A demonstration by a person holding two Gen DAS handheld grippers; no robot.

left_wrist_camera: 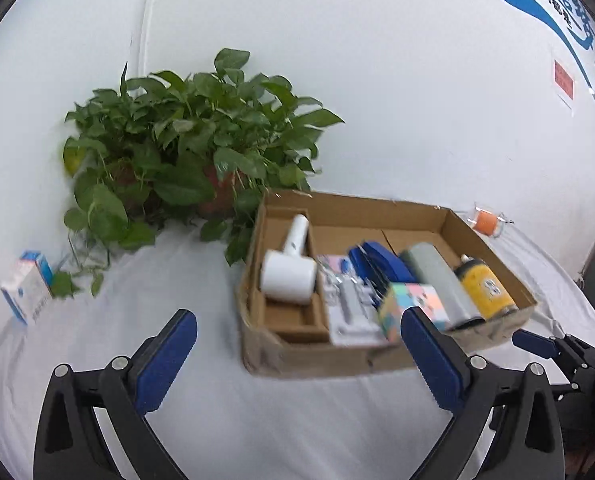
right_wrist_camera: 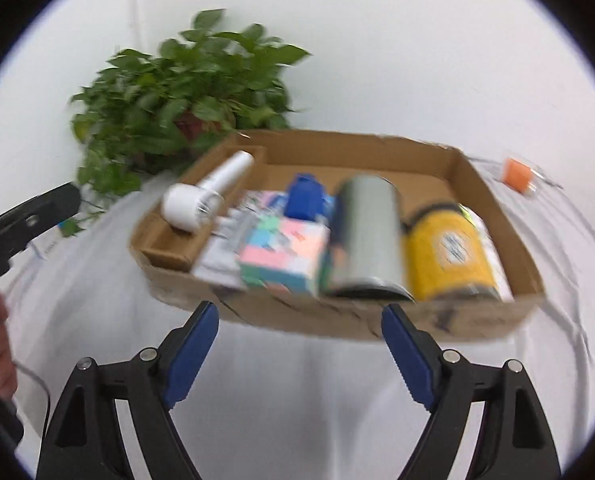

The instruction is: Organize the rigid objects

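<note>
A shallow cardboard box (left_wrist_camera: 417, 210) (right_wrist_camera: 337, 144) sits on a white cloth. In it lie a white handheld device (left_wrist_camera: 291, 268) (right_wrist_camera: 205, 196), a flat packaged item (left_wrist_camera: 347, 304), a blue object (left_wrist_camera: 377, 260) (right_wrist_camera: 305, 198), a pastel cube (left_wrist_camera: 407, 306) (right_wrist_camera: 285, 254), a grey cylinder (left_wrist_camera: 437, 276) (right_wrist_camera: 367, 232) and a yellow bottle (left_wrist_camera: 483, 284) (right_wrist_camera: 449, 252). My left gripper (left_wrist_camera: 299, 336) is open and empty just before the box's near left corner. My right gripper (right_wrist_camera: 299, 326) is open and empty before the box's near wall.
A leafy potted plant (left_wrist_camera: 193, 148) (right_wrist_camera: 185, 88) stands behind the box's left end. A small blue-and-white carton (left_wrist_camera: 27, 286) stands at the far left. An orange spool (left_wrist_camera: 485, 222) (right_wrist_camera: 517, 174) lies right of the box. A white wall is behind.
</note>
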